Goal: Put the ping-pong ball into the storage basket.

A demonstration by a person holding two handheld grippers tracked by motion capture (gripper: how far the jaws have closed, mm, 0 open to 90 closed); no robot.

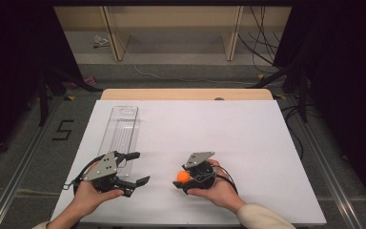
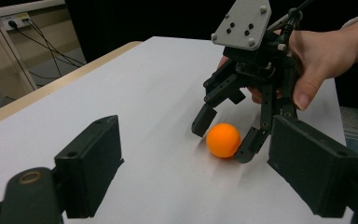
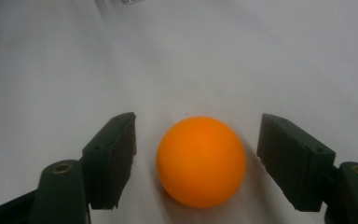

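Right gripper view: right gripper [image 3: 196, 158] jaws spread around orange ball [image 3: 201, 161] on white table [image 3: 214, 56], not clamped; left gripper [image 1: 136, 168] open, empty.

Orange ball [image 3: 201, 161], plain. Black jaws, grey plates. White table [image 1: 248, 138], tan far edge. Clear tray [image 1: 121, 126].

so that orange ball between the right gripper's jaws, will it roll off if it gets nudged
Probably. The orange ball is a smooth sphere sitting free on the flat white table, so a one-sided touch would likely send it rolling. The right gripper stands open around it. It looks light, like a table-tennis ball, so closing both jaws evenly should hold it.
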